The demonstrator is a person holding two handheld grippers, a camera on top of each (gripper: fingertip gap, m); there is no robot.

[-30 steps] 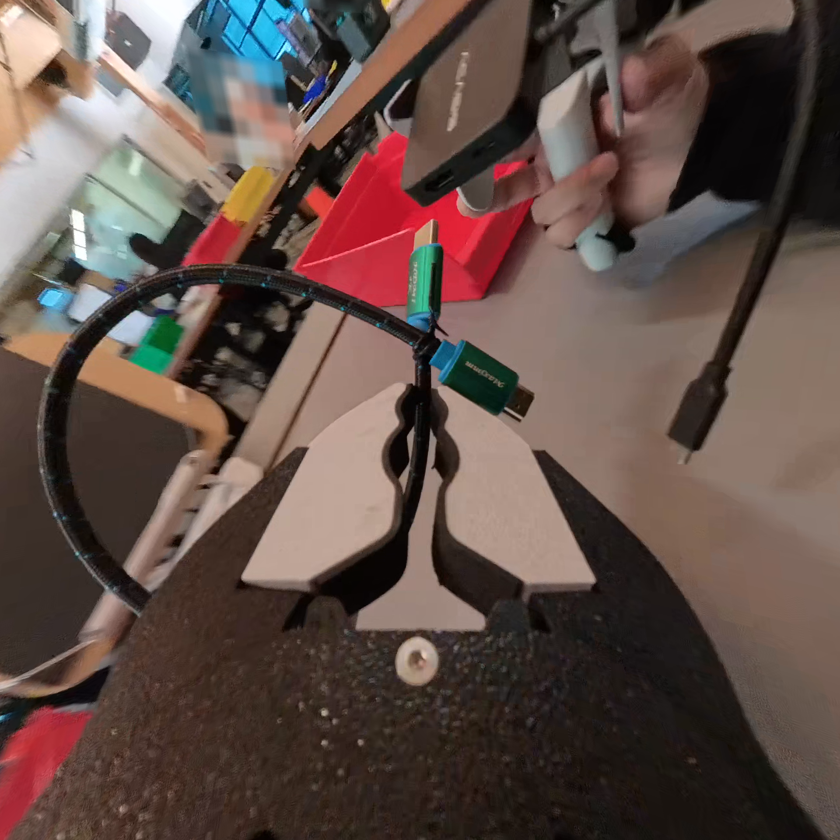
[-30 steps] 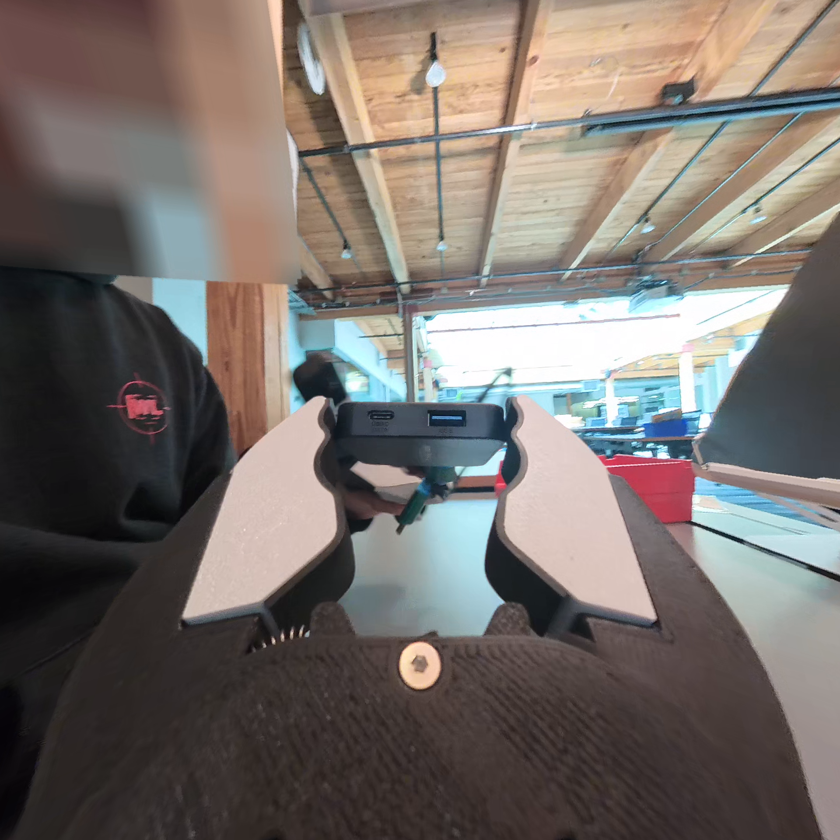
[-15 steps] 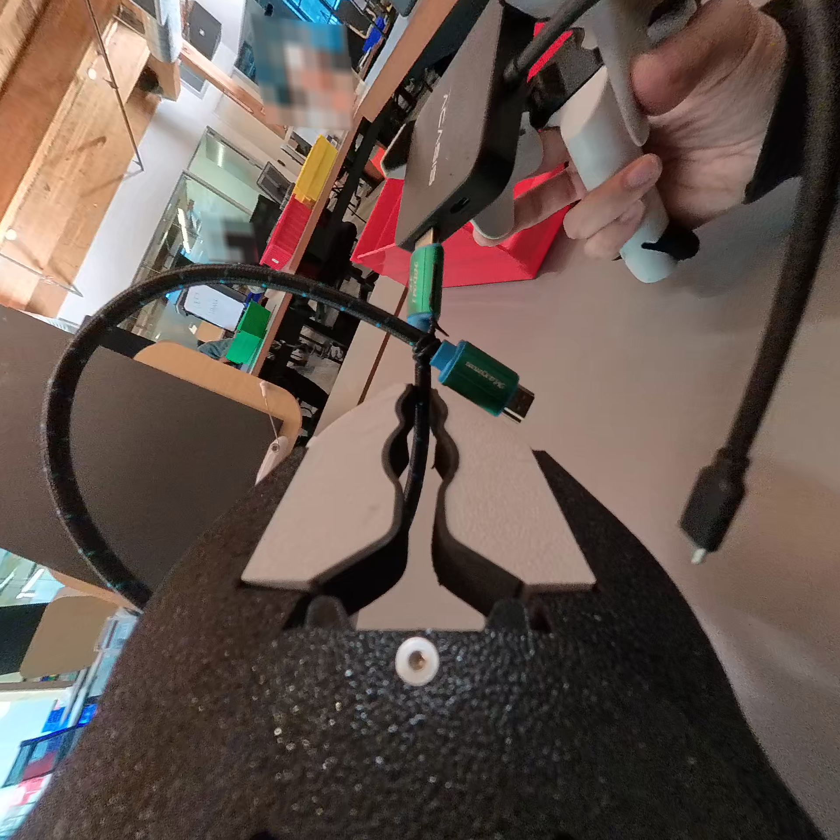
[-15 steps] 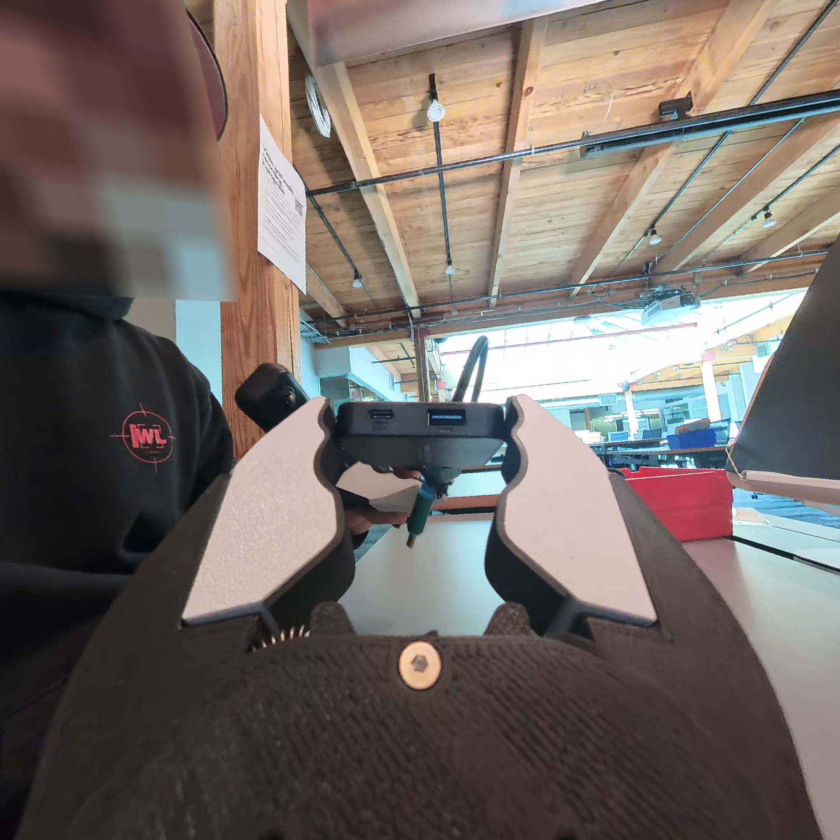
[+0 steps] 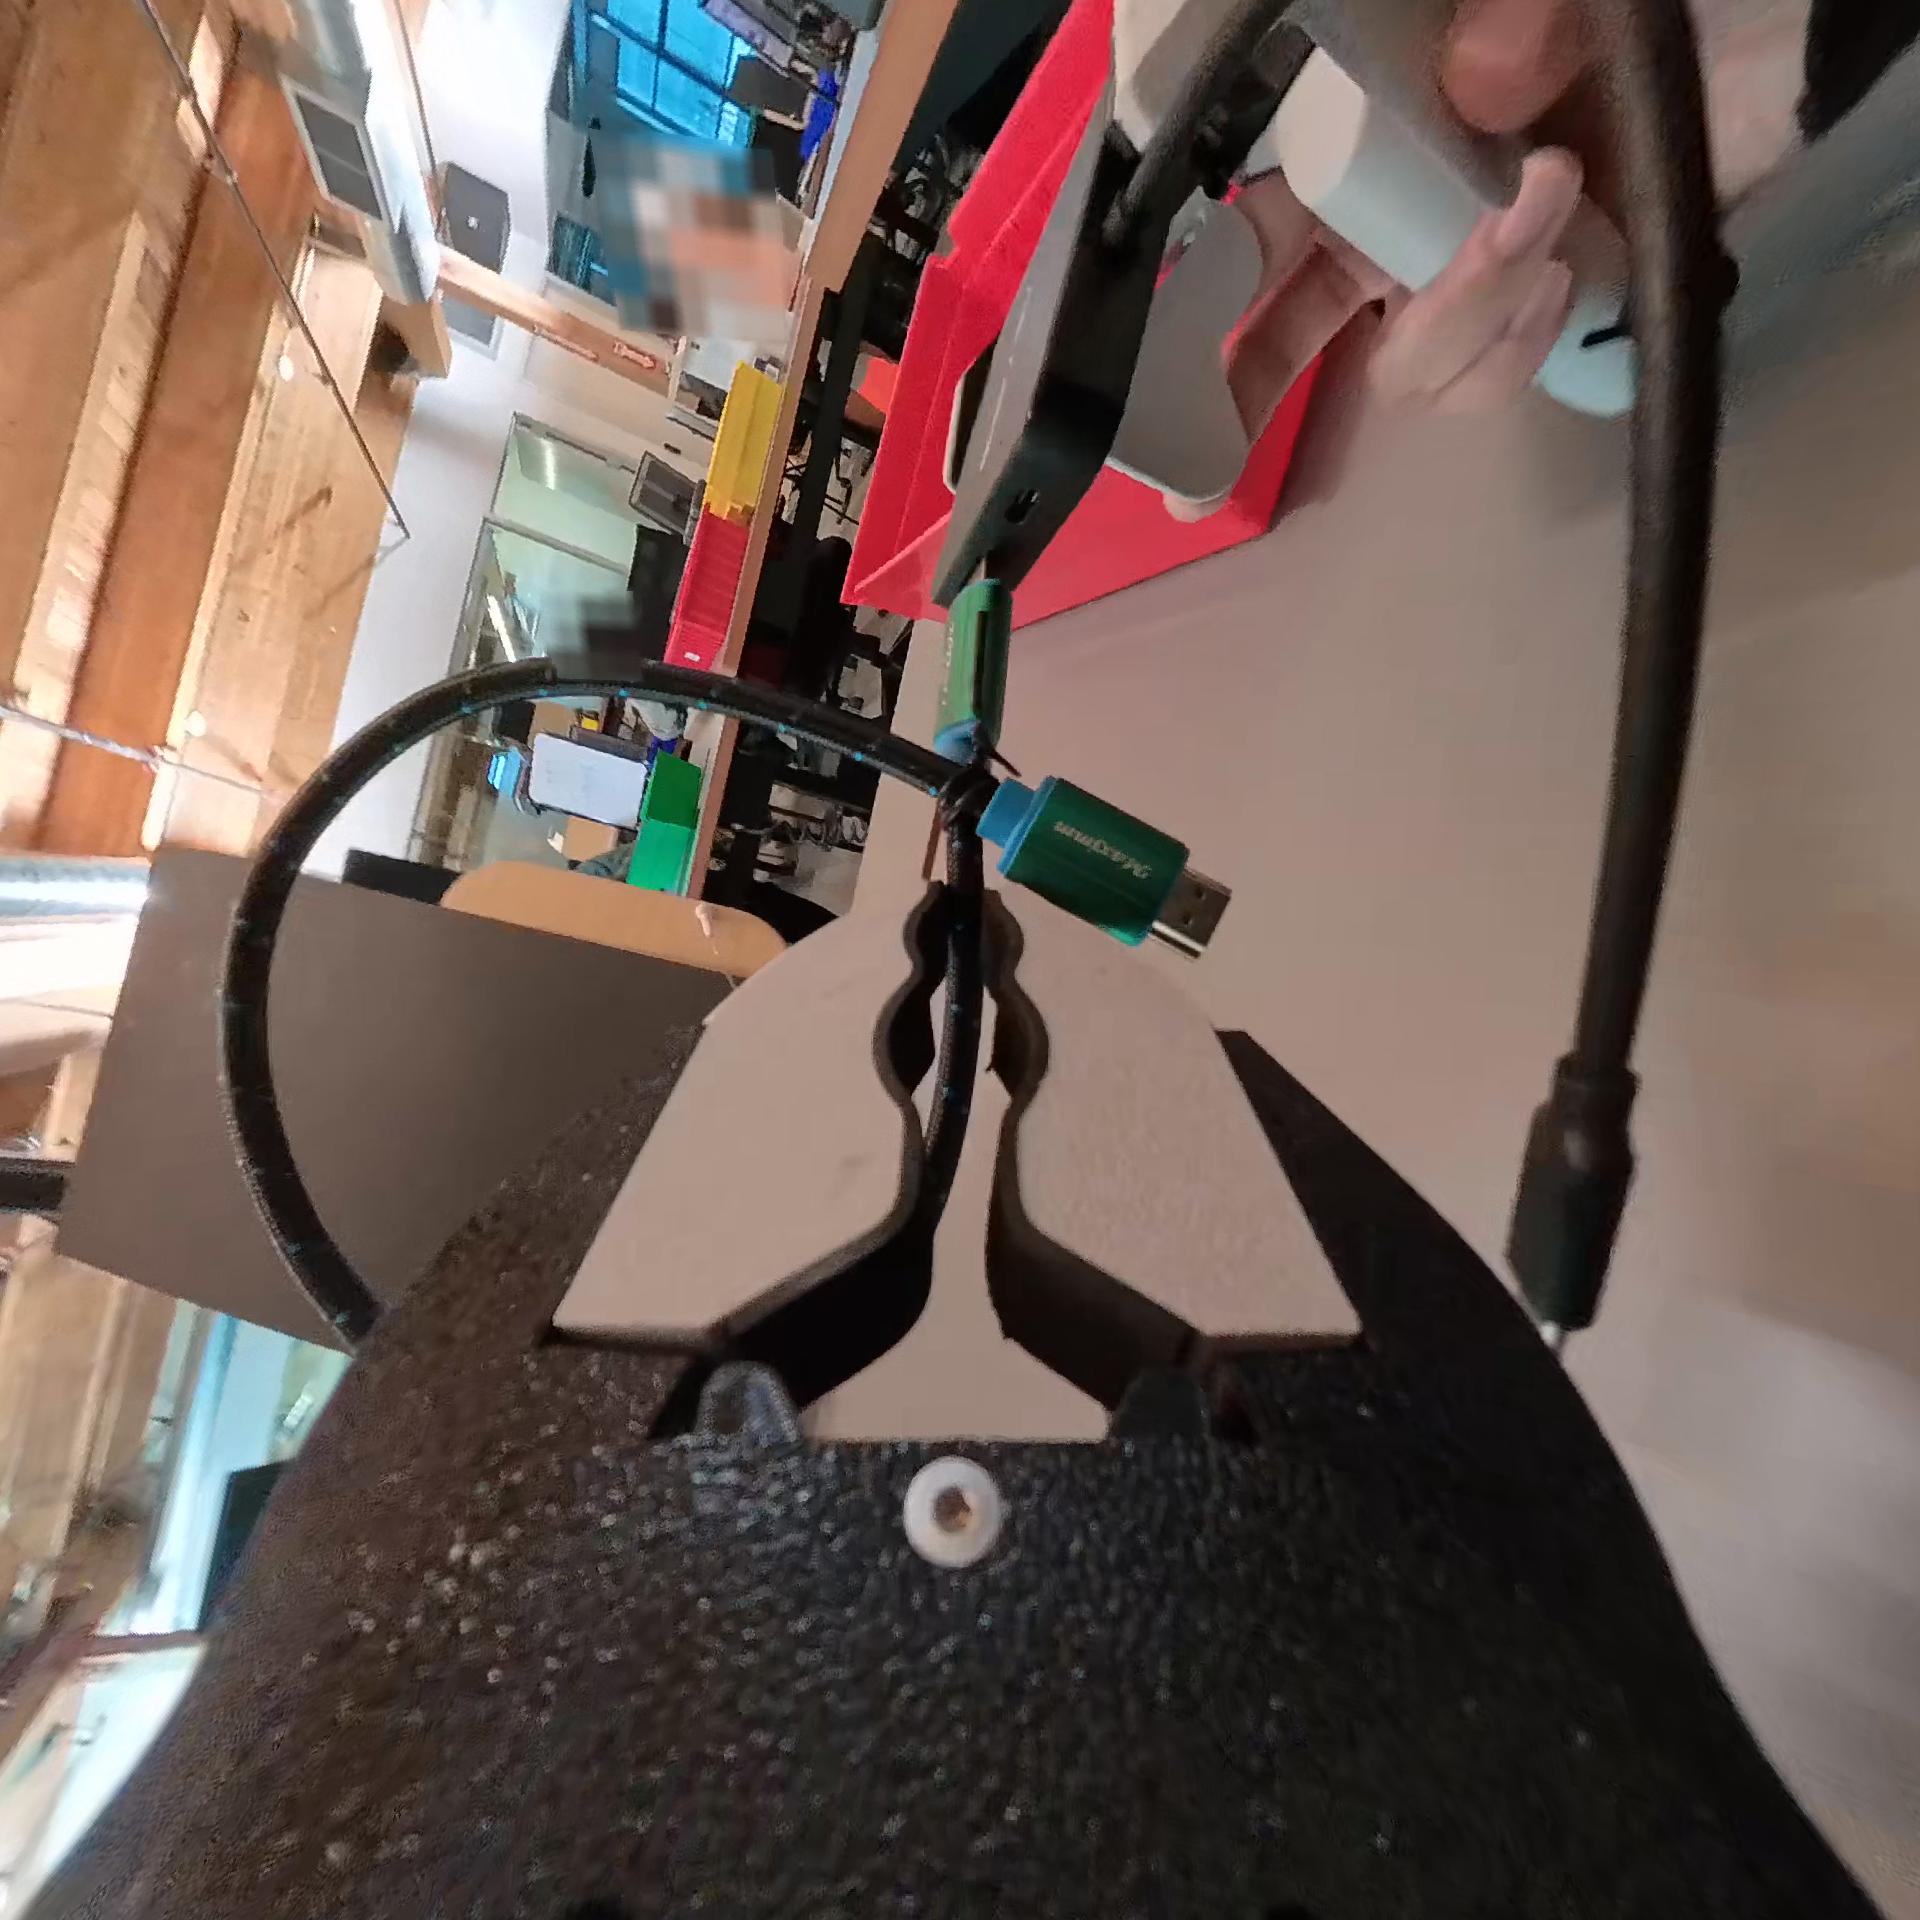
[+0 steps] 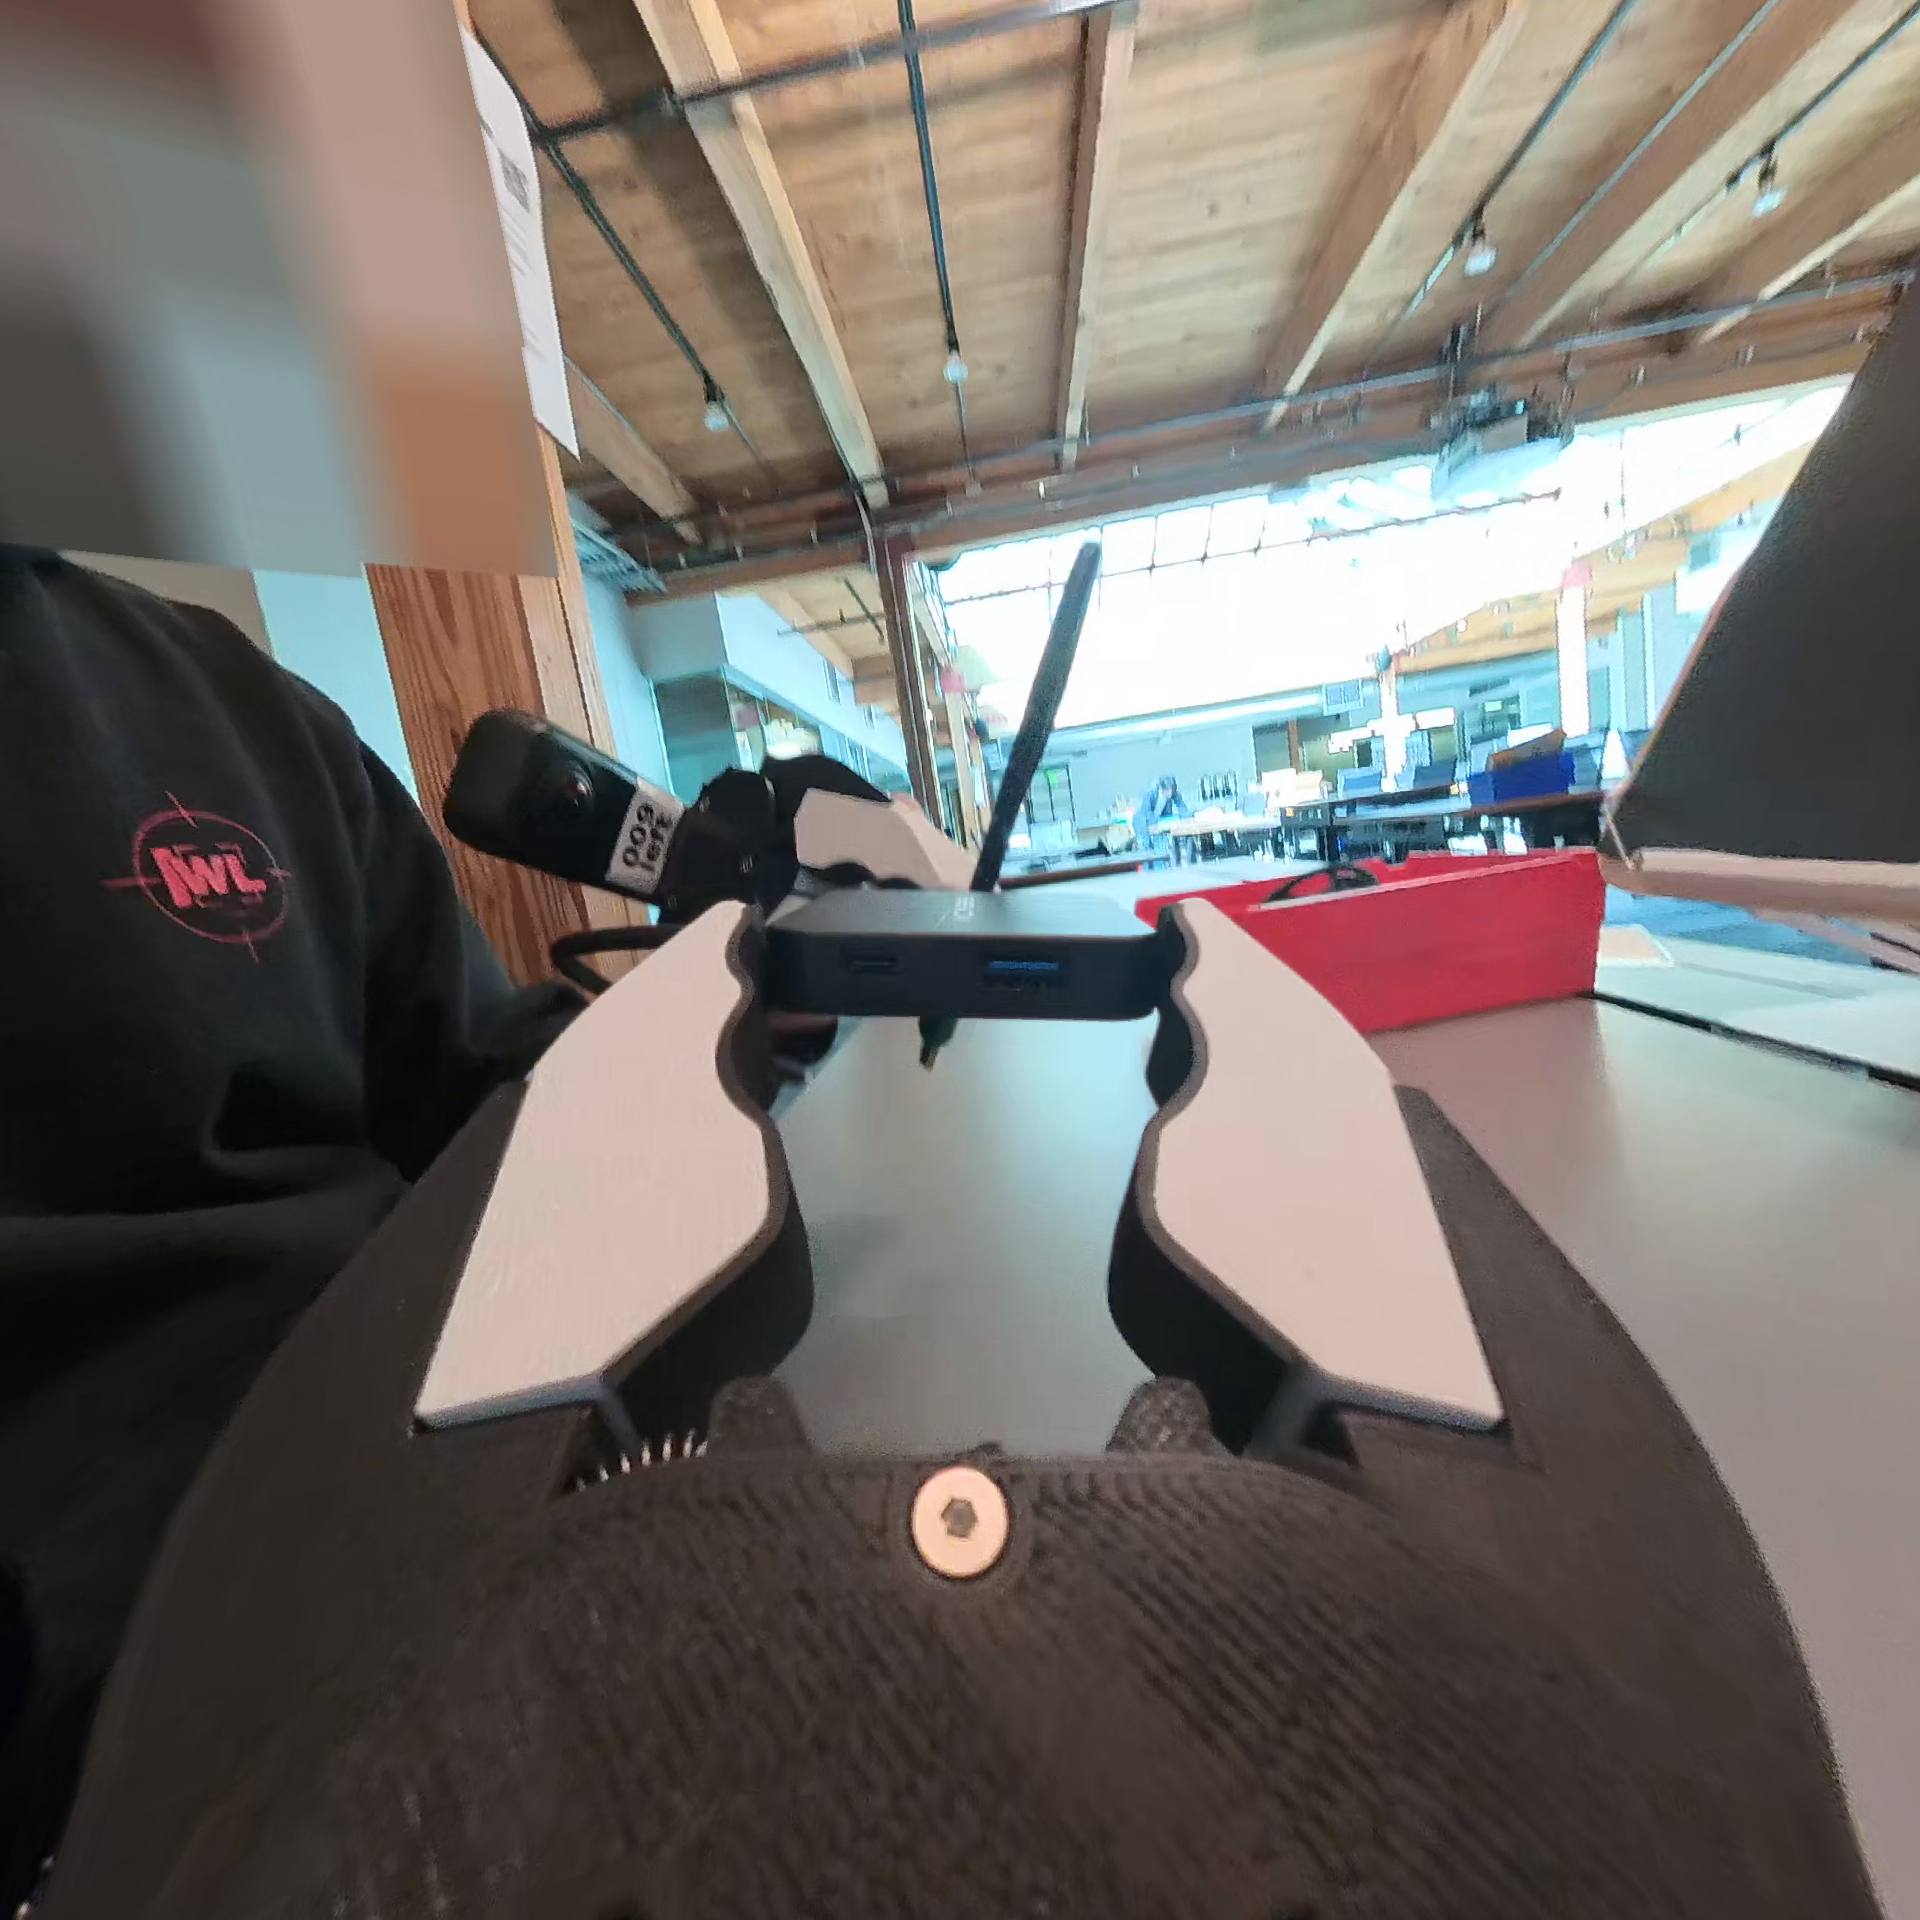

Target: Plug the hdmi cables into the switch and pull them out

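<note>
While your left gripper point(image 5: 961, 935) pinches the black braided cable point(image 5: 260, 1039) between nearly closed jaws, the cord loops out to the left and arcs back over the fingertips. Two green plugs sit just beyond those tips. One green plug point(image 5: 974, 665) points up and away, its far end meeting the lower edge of the switch point(image 5: 1049, 416); whether it is fully seated you cannot tell from here. The other green plug point(image 5: 1101, 875) lies free, angled to the right with its metal tip bare, just above the right finger.

Your right gripper point(image 6: 961, 961) holds the switch, a flat dark box, across its width, with the jaws set fairly wide and each white finger point(image 6: 613, 1174) pressed against one side of it. Seen from the right wrist, the box is lifted above the grey table point(image 6: 1662, 1195), its near face showing two small ports. A thin black cord point(image 6: 1039, 717) rises from its far side, and something dark hangs just under it, too small to make out.

Seen from the left wrist, your hand point(image 5: 1496, 270) grips the right tool's pale handle at the upper right, and a thick black cable point(image 5: 1662, 727) hangs down the right side, ending in a dark connector point(image 5: 1569, 1205) clear of the table. A red bin point(image 6: 1455, 925) sits on the table beyond the switch.
</note>
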